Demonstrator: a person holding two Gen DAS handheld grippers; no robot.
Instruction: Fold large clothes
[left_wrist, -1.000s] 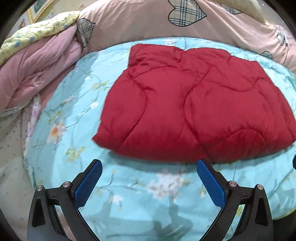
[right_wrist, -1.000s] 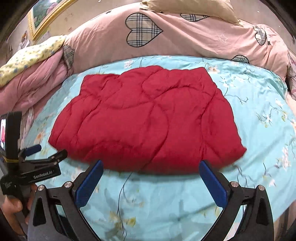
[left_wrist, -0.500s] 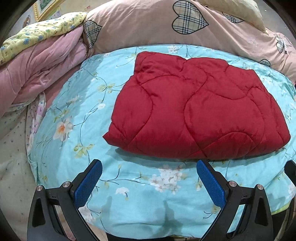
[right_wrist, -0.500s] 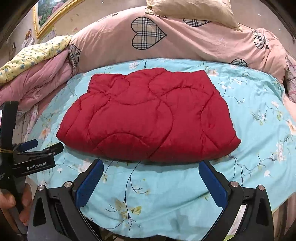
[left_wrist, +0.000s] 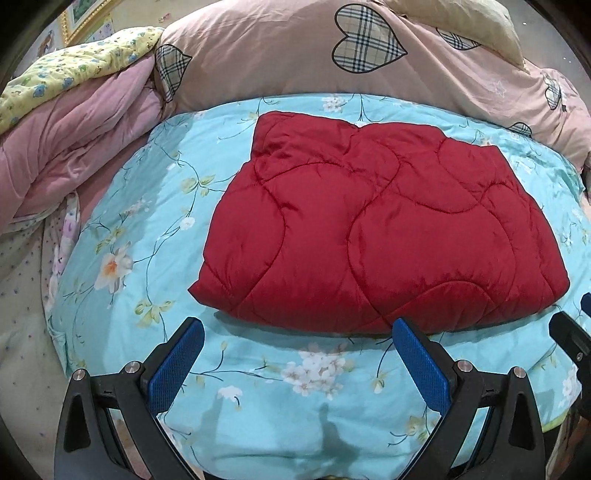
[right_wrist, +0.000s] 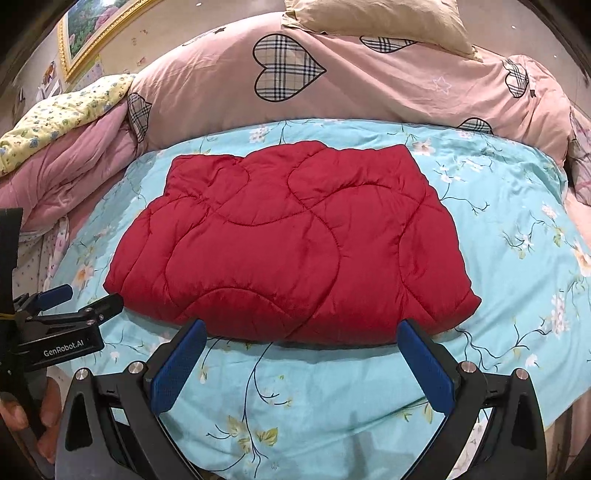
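The red coat lies as a thick, squared-off bundle in the middle of both frames, flat on the bed with its blue flowered sheet. Its near edge is a rounded, doubled fold and the quilting runs unbroken across the top, so it looks folded already; judging by that, the task is at or near its end, and the bundle sits centred on the bed simply because that is the broad flat place where it was worked.

Pink bedding with plaid hearts is heaped along the top of the frames, and a pink quilt is bunched at the left, both pushed clear of the coat, probably to give room for folding.

The left gripper hangs at the bottom of its frame, over the sheet just short of the coat's near edge. Its jaws are spread wide with nothing between them and touch nothing. The right gripper is held the same way at the bottom of its own frame: jaws wide apart, empty, tips just in front of the fold but not on it. The left gripper also shows at the lower left of the right view, off the coat's left corner, held by a hand.
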